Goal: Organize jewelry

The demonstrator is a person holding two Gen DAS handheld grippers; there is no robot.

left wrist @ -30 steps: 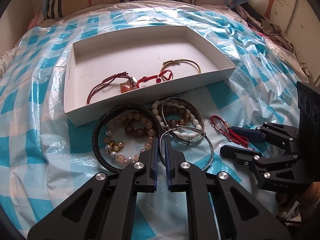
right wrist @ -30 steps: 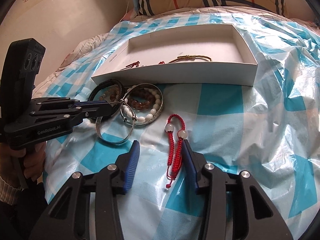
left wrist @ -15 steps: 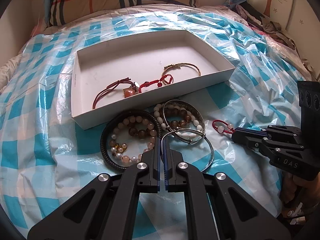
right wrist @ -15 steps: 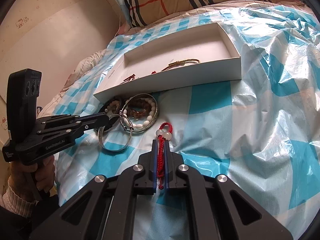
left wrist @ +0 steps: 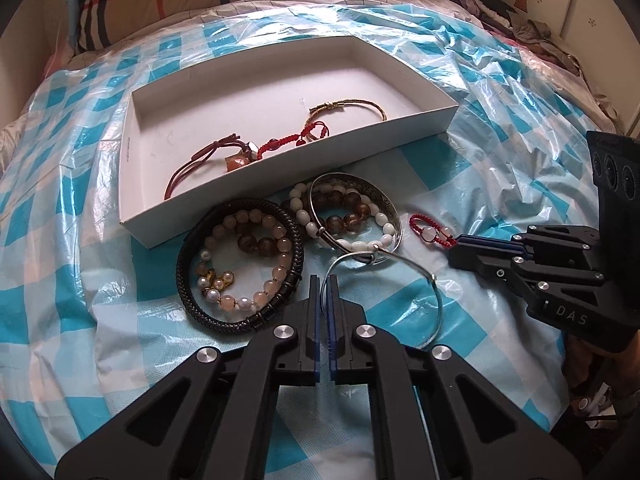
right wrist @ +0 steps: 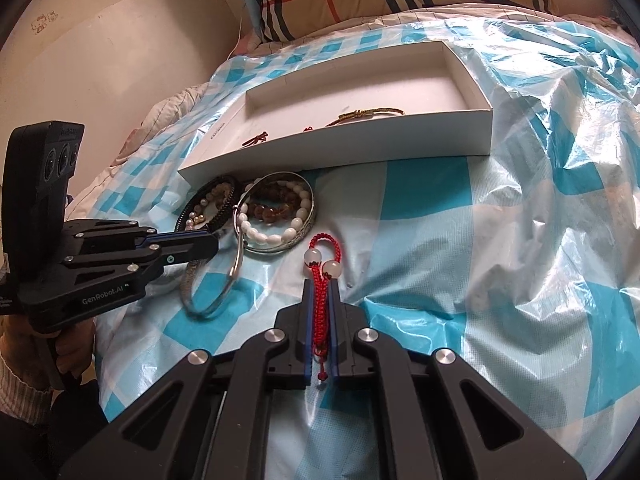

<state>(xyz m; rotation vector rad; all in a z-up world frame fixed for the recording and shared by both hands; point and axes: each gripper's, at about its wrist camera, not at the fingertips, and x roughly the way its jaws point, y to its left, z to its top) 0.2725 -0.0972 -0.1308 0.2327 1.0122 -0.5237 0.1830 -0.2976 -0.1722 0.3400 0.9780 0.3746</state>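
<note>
Both my grippers have closed since a second ago — right gripper (right wrist: pixel 321 312) clamps the red cord bracelet (right wrist: pixel 322 268), left gripper (left wrist: pixel 324 292) pinches the silver bangle (left wrist: pixel 434 280), ready for the white box (right wrist: pixel 360 148) ahead.

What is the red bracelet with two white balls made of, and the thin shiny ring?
The red bracelet looks like knotted cord, matte and woven, with two milky beads, maybe stone or glass. The thin ring looks like polished silver-coloured metal: it gleams and keeps a stiff curve.
</note>
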